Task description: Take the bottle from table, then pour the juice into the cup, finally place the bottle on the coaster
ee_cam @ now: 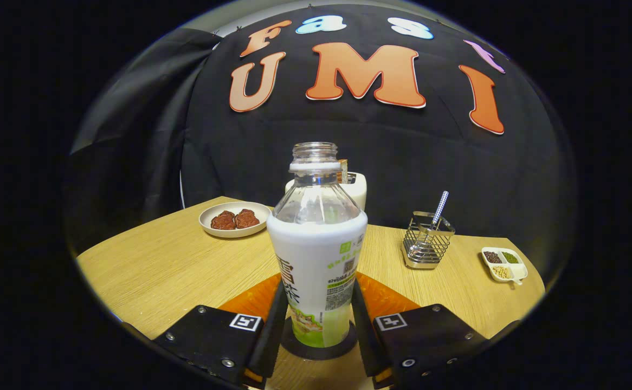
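The gripper (pixel 317 319) pinches the bottle (pixel 317 254), one finger pressed against each side of its lower body. The bottle stands upright and uncapped on a dark round coaster (pixel 318 351) between the fingers, on the wooden table (pixel 159 271). Just behind the bottle stands a white cup (pixel 358 189), mostly hidden. Far left sits a plate (pixel 234 219) with two brown pieces. To the right stand a wire holder (pixel 427 241) with a striped straw and a small divided dish (pixel 504 264) of beans.
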Demonstrator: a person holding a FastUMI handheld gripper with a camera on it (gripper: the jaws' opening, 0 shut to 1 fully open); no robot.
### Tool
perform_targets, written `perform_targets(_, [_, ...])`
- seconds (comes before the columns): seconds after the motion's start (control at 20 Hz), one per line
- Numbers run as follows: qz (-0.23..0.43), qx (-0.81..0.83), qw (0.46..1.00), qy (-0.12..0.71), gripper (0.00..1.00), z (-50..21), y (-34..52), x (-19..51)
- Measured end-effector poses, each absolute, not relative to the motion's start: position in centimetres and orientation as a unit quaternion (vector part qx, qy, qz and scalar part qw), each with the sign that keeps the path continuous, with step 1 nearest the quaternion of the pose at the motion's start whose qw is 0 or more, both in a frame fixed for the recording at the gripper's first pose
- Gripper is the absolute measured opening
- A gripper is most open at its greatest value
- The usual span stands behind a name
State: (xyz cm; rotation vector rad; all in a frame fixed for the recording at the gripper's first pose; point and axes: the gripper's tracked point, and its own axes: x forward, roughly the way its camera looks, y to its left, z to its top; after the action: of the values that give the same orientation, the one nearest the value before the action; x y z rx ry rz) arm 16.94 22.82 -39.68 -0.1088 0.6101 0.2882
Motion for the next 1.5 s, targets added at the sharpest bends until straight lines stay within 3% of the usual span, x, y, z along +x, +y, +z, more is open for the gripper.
perform_targets(0.3, [0.141,-0.050,0.944,0.295,0.62,-39.7,22.8,16.2])
perform_targets(0.45, [0.143,-0.052,0.940,0.304,0.67,-39.6,22.4,15.7])
perform_targets(0.7, [0.137,-0.031,0.946,0.292,0.87,-35.9,21.3,14.6])
perform_targets(0.95, [0.137,-0.014,0.958,0.251,0.96,-29.0,19.3,12.5])
perform_targets(1.5, [0.099,-0.001,0.989,0.108,0.97,-10.7,13.8,5.1])
